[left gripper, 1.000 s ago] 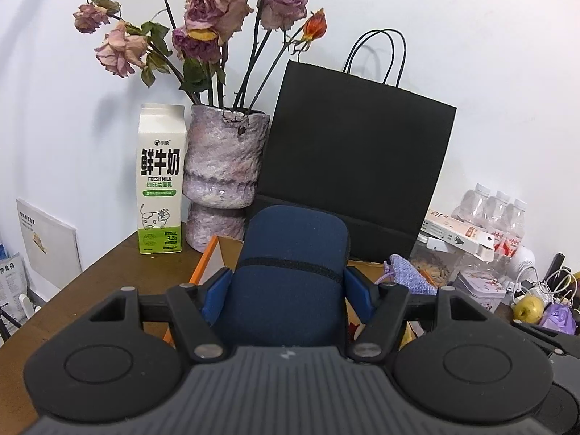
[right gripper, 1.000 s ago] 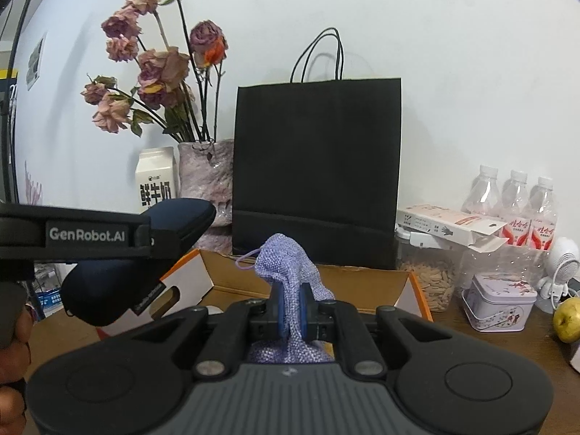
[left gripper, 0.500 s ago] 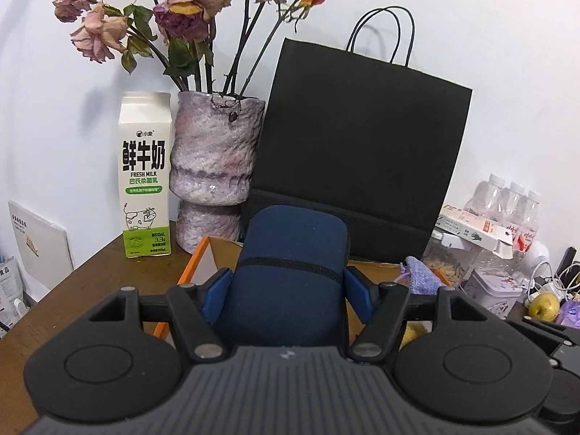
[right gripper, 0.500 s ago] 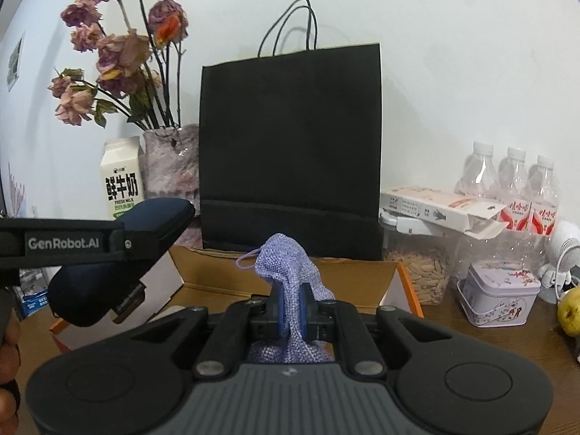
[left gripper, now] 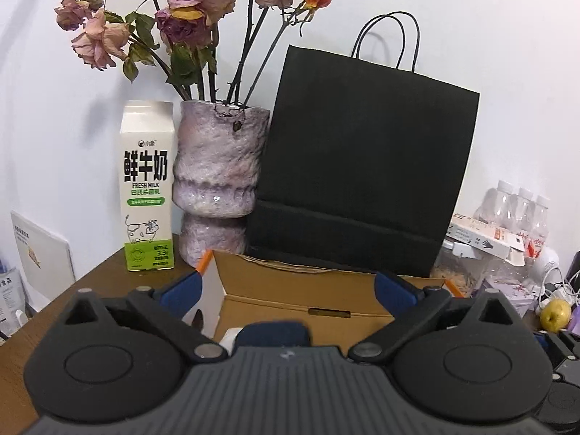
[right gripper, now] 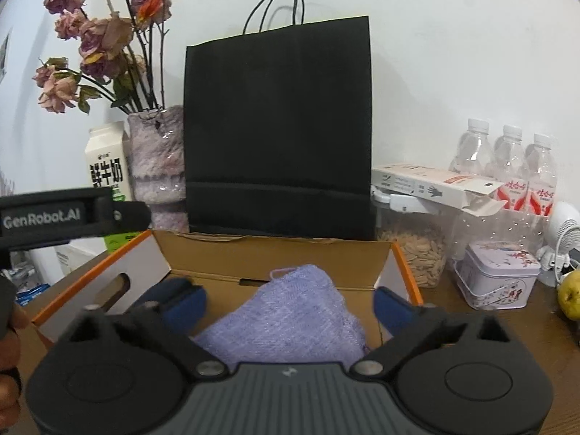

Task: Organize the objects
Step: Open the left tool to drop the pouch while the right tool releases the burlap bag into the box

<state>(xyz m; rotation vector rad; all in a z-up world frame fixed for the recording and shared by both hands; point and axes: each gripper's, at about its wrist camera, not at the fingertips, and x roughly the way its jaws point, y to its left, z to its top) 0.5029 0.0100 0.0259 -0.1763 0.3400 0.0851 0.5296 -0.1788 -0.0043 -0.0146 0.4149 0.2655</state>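
An open cardboard box (left gripper: 308,282) with orange edges stands on the brown table; it also shows in the right wrist view (right gripper: 275,257). My left gripper (left gripper: 286,290) is open above it. A dark blue case (left gripper: 272,331) lies low in the box, mostly hidden by the gripper body. My right gripper (right gripper: 290,302) is open over the box. A lilac knitted pouch (right gripper: 293,311) lies in the box between its spread fingers. The left gripper's side (right gripper: 69,214) shows at the left.
Behind the box stand a black paper bag (left gripper: 362,174), a purple vase of dried roses (left gripper: 217,177) and a milk carton (left gripper: 146,188). To the right are a seed jar (right gripper: 417,250), a small tin (right gripper: 496,275), water bottles (right gripper: 507,166) and a yellow fruit (right gripper: 571,299).
Both grippers opened. The blue case dropped from the left gripper into the box, and the lilac pouch dropped from the right gripper into the box. Both grippers moved closer over the box.
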